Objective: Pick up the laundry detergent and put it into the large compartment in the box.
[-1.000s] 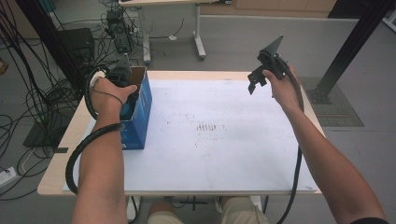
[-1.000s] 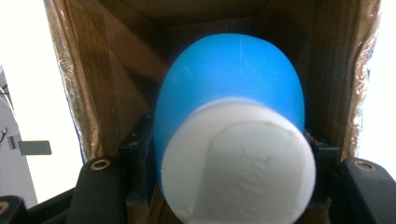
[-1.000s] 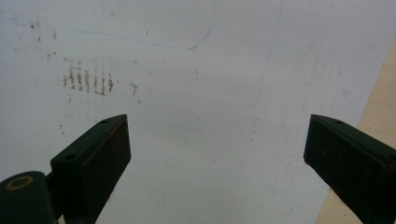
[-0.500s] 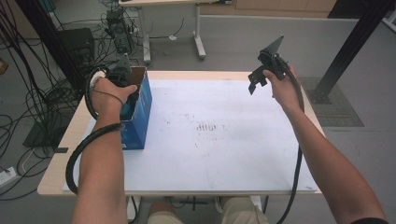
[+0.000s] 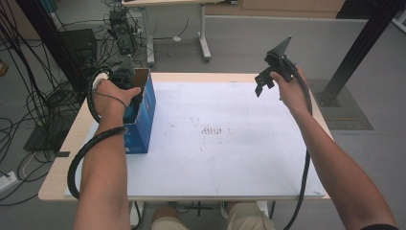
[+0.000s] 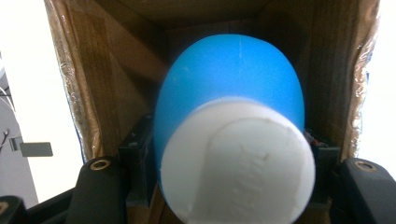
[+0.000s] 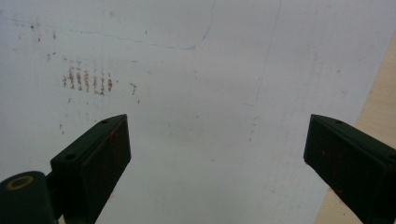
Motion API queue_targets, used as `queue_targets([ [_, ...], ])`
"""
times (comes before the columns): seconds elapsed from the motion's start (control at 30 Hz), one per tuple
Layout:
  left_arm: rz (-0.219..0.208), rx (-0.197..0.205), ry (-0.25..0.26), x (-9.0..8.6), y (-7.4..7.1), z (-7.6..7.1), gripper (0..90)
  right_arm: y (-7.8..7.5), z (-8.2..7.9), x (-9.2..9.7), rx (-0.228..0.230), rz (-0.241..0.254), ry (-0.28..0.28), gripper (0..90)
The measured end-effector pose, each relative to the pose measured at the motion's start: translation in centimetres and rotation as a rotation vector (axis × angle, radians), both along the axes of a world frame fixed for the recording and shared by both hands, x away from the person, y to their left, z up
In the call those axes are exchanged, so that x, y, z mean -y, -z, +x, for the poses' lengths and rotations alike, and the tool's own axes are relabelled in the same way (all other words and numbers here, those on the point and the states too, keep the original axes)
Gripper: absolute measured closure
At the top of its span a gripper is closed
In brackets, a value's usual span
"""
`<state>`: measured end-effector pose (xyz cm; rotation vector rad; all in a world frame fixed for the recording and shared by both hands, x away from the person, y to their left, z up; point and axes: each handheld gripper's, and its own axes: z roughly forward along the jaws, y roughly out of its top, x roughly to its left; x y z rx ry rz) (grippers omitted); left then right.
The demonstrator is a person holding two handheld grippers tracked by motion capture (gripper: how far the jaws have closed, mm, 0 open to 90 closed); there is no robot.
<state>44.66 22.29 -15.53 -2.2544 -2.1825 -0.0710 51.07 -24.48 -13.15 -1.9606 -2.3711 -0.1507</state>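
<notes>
Blue and white, a rounded object (image 6: 233,140) sits between the jaws of the left gripper (image 5: 125,79), inside a brown-walled cardboard box (image 6: 93,84); the black jaws press against its sides. What the object is cannot be told. In the high view, at left of centre, the left hand (image 5: 114,98) reaches into the open top of the blue box (image 5: 143,112), which stands on the white sheet (image 5: 225,143) covering the table (image 5: 57,163). At upper right, the right gripper (image 7: 217,154) hangs above the sheet, jaws spread wide with nothing between them. Faint brown marks (image 7: 86,79) dot the sheet.
</notes>
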Motion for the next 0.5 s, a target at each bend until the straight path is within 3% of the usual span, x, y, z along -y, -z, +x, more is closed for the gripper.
queue_targets([
  [0.33, 0.038, 0.026, 0.026, 0.9, -1.1, -0.4, 35.3, -0.1, -0.1, 0.0, 0.004, 0.004, -0.004, 7.0],
  [0.5, 0.028, 0.045, 0.035, 0.9, -2.2, -0.7, 29.6, -0.1, -0.2, -0.1, 0.008, 0.007, -0.005, 7.0],
])
